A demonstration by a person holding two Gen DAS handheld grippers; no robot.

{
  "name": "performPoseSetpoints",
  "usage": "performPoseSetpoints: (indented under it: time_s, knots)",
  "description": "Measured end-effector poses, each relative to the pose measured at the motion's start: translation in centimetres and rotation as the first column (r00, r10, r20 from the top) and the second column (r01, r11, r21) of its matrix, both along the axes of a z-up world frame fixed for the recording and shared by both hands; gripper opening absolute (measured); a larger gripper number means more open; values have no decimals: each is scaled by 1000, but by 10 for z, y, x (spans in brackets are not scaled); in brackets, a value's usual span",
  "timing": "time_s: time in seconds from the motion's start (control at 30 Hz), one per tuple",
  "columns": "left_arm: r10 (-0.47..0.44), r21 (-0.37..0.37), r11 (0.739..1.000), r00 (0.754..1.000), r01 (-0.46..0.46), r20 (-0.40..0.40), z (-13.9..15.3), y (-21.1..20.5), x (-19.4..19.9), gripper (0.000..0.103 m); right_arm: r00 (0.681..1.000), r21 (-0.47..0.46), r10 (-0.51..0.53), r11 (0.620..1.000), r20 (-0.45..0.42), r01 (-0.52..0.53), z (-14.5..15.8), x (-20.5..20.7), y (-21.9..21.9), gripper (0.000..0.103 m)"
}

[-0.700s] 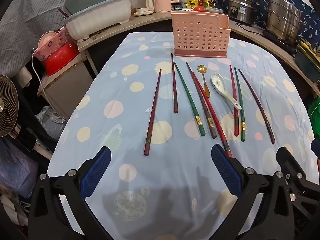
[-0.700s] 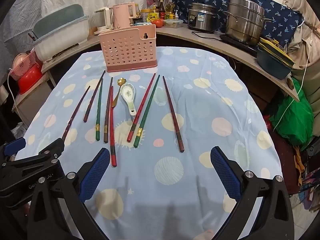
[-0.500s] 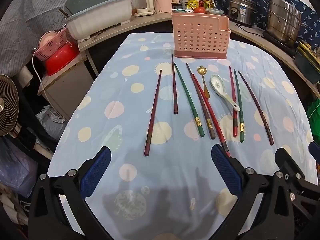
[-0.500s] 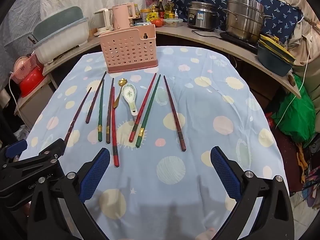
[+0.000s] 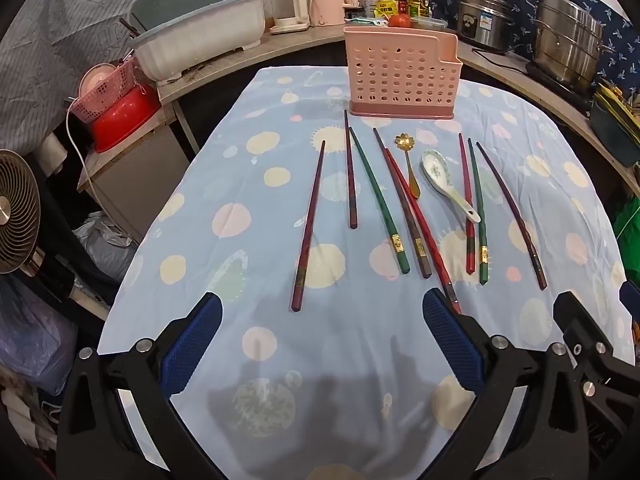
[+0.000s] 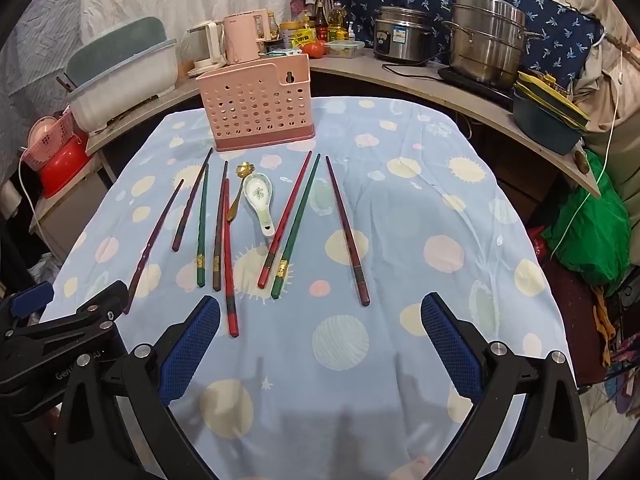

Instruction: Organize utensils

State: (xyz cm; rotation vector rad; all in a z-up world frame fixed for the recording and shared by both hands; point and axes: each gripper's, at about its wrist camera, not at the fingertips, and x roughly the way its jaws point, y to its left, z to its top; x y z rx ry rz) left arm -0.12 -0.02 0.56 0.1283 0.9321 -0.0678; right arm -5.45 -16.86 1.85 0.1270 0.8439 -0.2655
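Grippers: our left gripper [image 5: 322, 344] and right gripper [image 6: 320, 344] hover over the near edge of the cloth [image 6: 400, 240], jaws spread wide, nothing between them.
Red chopstick: the long one [image 6: 228, 256] ends nearest us, just ahead of the right gripper's left pad; we judge it the easiest first pick.
Approach: we would drop onto its thick near end and close across the shaft, not along it, so it does not roll.
Row: the other chopsticks lie side by side, some touching; we should lift one at a time.
Spoons: the white spoon [image 6: 258, 196] and gold spoon [image 6: 237, 190] lie mid-row, farther off.
Holder: the pink holder [image 6: 258, 106] stands upright at the far end, apparently empty.
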Motion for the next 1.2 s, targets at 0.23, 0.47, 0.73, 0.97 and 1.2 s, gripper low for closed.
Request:
performPoseSetpoints:
  time_s: [0.23, 0.47, 0.73, 0.97, 1.2]
  knots:
    - [11, 0, 1000, 1000, -11, 3, 2, 3, 0, 96, 1000, -4, 1, 1000, 0, -1, 0, 0, 0, 97]
    - [12, -3, 1000, 1000, -12, -1, 3, 8, 1, 96, 1000, -5, 0, 1000, -1, 0, 0, 0, 0, 97]
    - [11, -3, 1000, 1000, -11, 0, 2, 9, 1, 96, 1000, -4, 0, 1000, -3, 0, 0, 1, 0, 97]
    - [9, -5, 1000, 1000, -9, -1, 2, 9, 1, 96, 1000, -4, 1, 1000, -2, -1, -1, 0, 0, 97]
    - [9, -4, 1000, 1000, -9, 2, 2, 11, 0, 96, 1000, -4, 1, 1000, -2, -1, -1, 1, 0, 97]
